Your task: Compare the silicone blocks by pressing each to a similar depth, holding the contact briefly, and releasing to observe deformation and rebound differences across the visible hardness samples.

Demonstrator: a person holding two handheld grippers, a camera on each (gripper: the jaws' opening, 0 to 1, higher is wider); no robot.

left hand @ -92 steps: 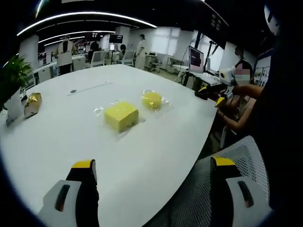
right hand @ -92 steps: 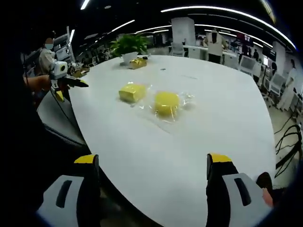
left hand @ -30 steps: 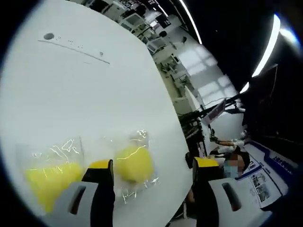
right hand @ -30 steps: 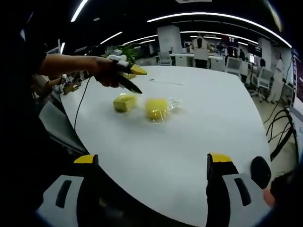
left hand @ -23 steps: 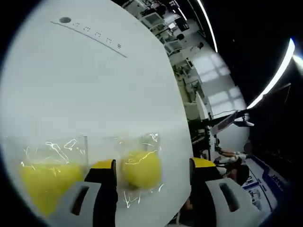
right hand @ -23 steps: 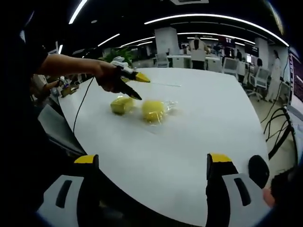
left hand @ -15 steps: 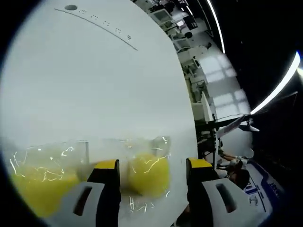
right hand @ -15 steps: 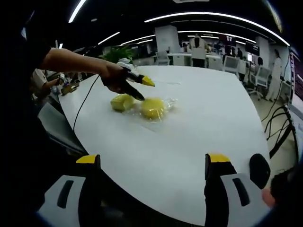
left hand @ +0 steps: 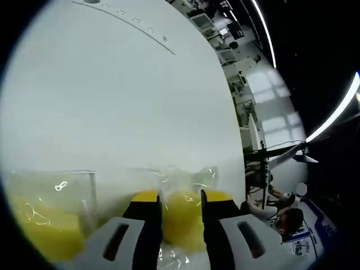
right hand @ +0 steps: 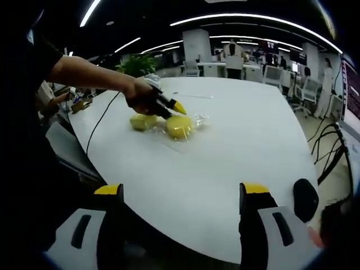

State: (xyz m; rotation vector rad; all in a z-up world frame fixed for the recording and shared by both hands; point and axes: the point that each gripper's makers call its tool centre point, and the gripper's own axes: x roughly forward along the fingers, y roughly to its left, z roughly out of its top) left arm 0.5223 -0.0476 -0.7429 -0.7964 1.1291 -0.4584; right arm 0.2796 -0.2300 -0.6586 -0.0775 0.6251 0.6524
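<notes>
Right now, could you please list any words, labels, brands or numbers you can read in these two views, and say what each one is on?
No text is readable in either view.
Poster at the lower right of the left gripper view: carries print, too small and blurred to read.
Row of small marks on the white table: too small to tell.
Round silicone block in its clear wrapper, between the left gripper fingers: no label visible.
Square silicone block: none visible.

white table [right hand: 236, 146], ceiling light strips [right hand: 253, 18], potted plant [right hand: 138, 64]
</notes>
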